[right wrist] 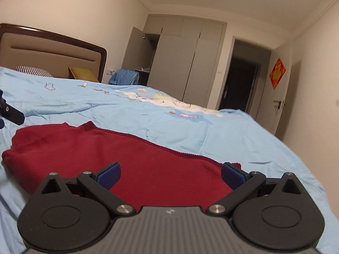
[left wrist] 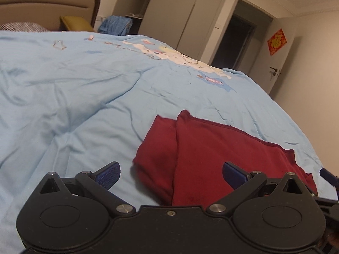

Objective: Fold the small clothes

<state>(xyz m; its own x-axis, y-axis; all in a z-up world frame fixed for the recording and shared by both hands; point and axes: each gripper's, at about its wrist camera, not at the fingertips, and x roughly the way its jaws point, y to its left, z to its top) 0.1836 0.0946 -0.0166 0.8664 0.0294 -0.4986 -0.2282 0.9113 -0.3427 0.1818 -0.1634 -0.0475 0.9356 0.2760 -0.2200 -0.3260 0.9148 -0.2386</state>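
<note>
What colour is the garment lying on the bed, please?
Dark red garment, clearest in the right wrist view.

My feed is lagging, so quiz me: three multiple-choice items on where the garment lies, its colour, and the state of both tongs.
1. The garment lies on:
A. the floor
B. the light blue bedcover
C. a chair

2. The garment is:
A. dark red
B. green
C. white

3. Both tongs are:
A. shut on the garment
B. open, holding nothing
C. out of view

Answers:
1 B: the garment rests flat on the bedcover.
2 A: it is dark red throughout.
3 B: the left tongs and right tongs have fingers spread wide, with no cloth pinched.
</note>
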